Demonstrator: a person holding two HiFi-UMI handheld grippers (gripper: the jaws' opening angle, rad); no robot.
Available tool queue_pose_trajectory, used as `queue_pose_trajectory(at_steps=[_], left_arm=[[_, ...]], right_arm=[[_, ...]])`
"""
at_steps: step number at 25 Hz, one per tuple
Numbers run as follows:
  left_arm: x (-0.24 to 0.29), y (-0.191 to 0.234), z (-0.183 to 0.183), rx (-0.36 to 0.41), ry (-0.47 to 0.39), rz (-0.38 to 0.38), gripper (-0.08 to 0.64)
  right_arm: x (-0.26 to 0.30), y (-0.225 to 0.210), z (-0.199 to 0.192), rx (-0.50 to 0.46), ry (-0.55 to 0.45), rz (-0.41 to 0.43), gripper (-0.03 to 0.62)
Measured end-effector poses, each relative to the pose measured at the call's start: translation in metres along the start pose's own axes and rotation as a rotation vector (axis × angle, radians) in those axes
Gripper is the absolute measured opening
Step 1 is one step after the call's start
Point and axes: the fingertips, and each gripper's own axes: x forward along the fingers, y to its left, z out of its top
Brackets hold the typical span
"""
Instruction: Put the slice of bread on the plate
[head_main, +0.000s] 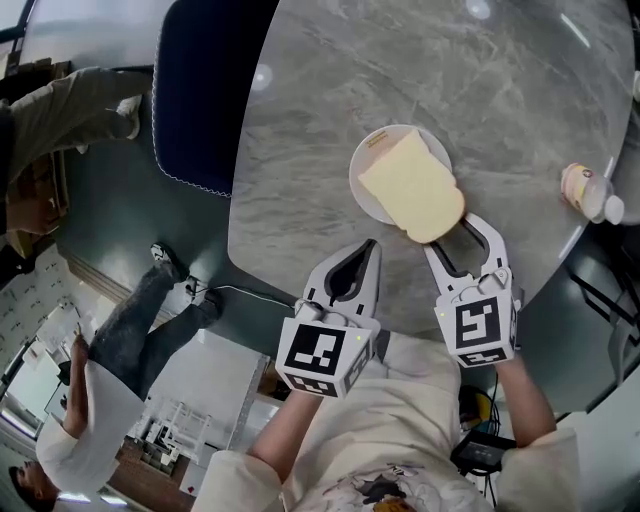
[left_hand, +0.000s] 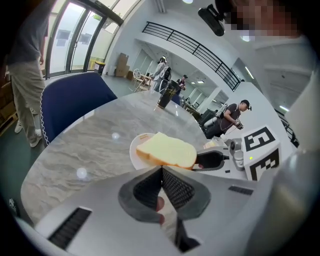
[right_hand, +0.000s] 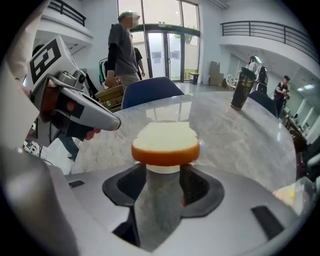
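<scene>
A pale slice of bread (head_main: 412, 188) with a brown crust lies flat on a small white plate (head_main: 368, 160) on the grey marble table. Its near end hangs over the plate's rim toward me. My right gripper (head_main: 462, 235) is open, its two fingers standing apart just short of that overhanging end. In the right gripper view the bread (right_hand: 165, 142) sits just beyond the right gripper (right_hand: 165, 172), and the pads do not press on it. My left gripper (head_main: 366, 250) is shut and empty, to the left of the bread (left_hand: 167, 150) and near the table's front edge.
A small bottle (head_main: 590, 192) sits near the table's right edge. A dark blue chair (head_main: 205, 90) stands at the table's far left, with a person's legs (head_main: 150, 310) on the floor beyond it. A tall dark cup (right_hand: 242, 87) stands farther back on the table.
</scene>
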Motion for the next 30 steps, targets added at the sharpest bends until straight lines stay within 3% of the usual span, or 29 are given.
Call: queue_pose_trajectory(at_steps=[3,6,7,15,26,30], left_arm=[[-0.001,0.002,0.001,0.002,-0.005,0.002,0.011],[-0.002,0.003,0.001,0.001,-0.008,0.002,0.011],[-0.002,0.002,0.001,0.0,-0.009,0.001,0.011],[-0.007,0.001,0.002,0.001,-0.012,-0.001,0.011],[-0.011,-0.013,0.009,0.021,-0.033,-0.024,0.011],[-0.017,-0.018,0.016,0.039,-0.033,-0.02,0.011]], right_arm=[[-0.006,-0.007,0.0,-0.014,0.006,-0.033,0.164],[-0.011,-0.012,-0.001,-0.03,0.016,-0.069,0.021],[-0.011,-0.013,-0.003,-0.034,0.021,-0.081,0.005],[-0.021,-0.026,-0.007,-0.045,0.053,-0.176,0.005],[-0.032,-0.017,-0.004,-0.022,0.027,-0.155,0.005],[-0.039,-0.011,0.002,0.03,-0.003,-0.129,0.005]])
